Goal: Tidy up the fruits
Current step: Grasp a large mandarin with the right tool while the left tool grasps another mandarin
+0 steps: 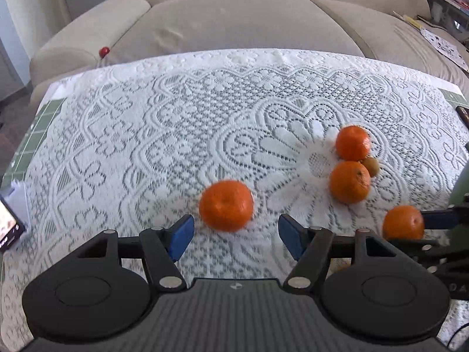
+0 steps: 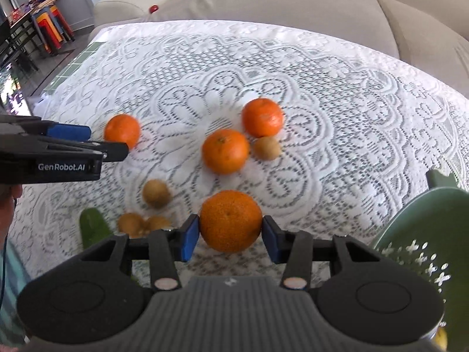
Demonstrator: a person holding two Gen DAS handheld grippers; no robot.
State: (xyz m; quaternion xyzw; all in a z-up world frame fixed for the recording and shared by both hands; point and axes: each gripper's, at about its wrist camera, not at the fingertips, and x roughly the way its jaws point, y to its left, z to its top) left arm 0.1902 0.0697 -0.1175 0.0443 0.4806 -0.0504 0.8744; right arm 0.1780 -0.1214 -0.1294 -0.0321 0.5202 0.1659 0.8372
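Right up close, the right hand-held gripper (image 2: 230,233) has its blue pads pressed against both sides of a mandarin (image 2: 230,221), a firm grip, low over the lace tablecloth (image 2: 337,135) on the counter. Just to its right sits a green colander (image 2: 416,234), its perforated wall curving into the corner of the right wrist view.

Over on the left, the left hand-held gripper (image 1: 236,236) stands with jaws spread wide and nothing between them; a second mandarin (image 1: 226,205) lies on the cloth just beyond its tips, not touched.

Near the left of the gripped fruit, three small brown fruits (image 2: 146,217) cluster together, possibly kiwis or longans, blur makes it hard to call, beside something dark green (image 2: 92,228) at the counter's near edge.

Further out, near the lace flower's centre, two more mandarins (image 2: 225,151) (image 2: 262,116) sit close together, with another brown fruit (image 2: 266,147) tucked against them.

Beyond the counter's far edge stretches a beige sofa (image 1: 234,20), with a small red ball (image 1: 104,50) resting by its armrest.
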